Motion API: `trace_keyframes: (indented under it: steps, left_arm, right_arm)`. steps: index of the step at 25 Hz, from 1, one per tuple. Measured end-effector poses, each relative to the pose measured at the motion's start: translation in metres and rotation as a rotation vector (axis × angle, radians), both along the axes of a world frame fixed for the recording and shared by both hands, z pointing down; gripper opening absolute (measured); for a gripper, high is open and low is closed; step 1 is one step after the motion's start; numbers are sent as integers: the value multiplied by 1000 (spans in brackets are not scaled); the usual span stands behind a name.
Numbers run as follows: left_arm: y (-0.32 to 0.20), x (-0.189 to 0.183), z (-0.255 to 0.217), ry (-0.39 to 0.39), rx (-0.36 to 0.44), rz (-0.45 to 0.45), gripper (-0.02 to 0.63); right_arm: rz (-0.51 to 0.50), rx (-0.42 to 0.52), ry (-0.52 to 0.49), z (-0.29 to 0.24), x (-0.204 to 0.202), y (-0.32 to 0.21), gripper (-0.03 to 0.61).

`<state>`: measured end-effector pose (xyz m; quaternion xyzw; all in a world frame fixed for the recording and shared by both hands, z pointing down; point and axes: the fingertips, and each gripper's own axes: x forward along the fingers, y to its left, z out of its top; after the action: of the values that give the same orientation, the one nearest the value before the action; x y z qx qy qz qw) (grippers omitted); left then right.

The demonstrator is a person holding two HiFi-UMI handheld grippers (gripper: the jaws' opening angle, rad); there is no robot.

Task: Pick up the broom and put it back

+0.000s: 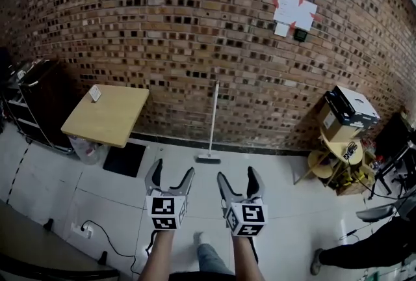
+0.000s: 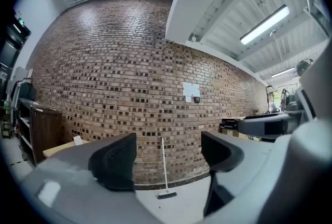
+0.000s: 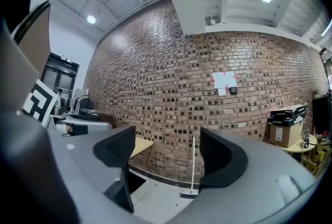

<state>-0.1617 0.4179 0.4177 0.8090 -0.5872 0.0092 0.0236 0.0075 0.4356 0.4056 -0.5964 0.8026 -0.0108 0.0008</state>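
At the bottom centre of the head view, two bare forearms reach forward, each holding a grey tool with a marker cube. The left hand-held gripper (image 1: 172,170) has its dark curved jaws spread wide with nothing between them, and the right hand-held gripper (image 1: 237,175), just beside it, is spread the same way and also empty. Both hover above the pale tiled floor (image 1: 273,195), well short of the wall.

At the lower left of the frame a white power strip (image 1: 80,231) lies on the floor with a black cable trailing from it. Further on, left of centre, a dark square mat (image 1: 125,159) lies beside a light wooden square surface (image 1: 107,116) with a small white object (image 1: 95,93) near its far edge.

The white-handled broom (image 1: 212,120) stands nearly upright at the centre of the frame, its head on the floor and its handle leaning on the brown brick wall (image 1: 162,26). Each gripper view shows it far off between the open jaws.

At the right, a cardboard box (image 1: 338,122) sits on a small round stand. High on the wall hangs a white sheet with red tape at its corners (image 1: 294,11)
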Motion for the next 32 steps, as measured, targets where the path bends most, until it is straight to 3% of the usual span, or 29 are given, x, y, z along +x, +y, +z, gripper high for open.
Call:
trace_keyframes:
  steps: [5, 13, 19, 26, 32]
  left_arm:
    - [-82, 2, 8, -20, 1, -35, 394]
    - [-231, 23, -26, -42, 42, -74, 394]
    - [-319, 11, 0, -50, -30, -111, 394]
    - [-435, 11, 6, -73, -4, -89, 394]
    - [-564, -8, -5, -42, 60, -51, 373]
  right_arm:
    - [-64, -8, -3, 11, -2, -91, 381]
    - [-134, 39, -29, -22, 13, -249, 364]
    - [-182, -39, -36, 6, 6, -339, 354]
    - [-152, -48, -35, 19, 7, -448, 348]
    - [-13, -15, -59, 13, 17, -569, 344]
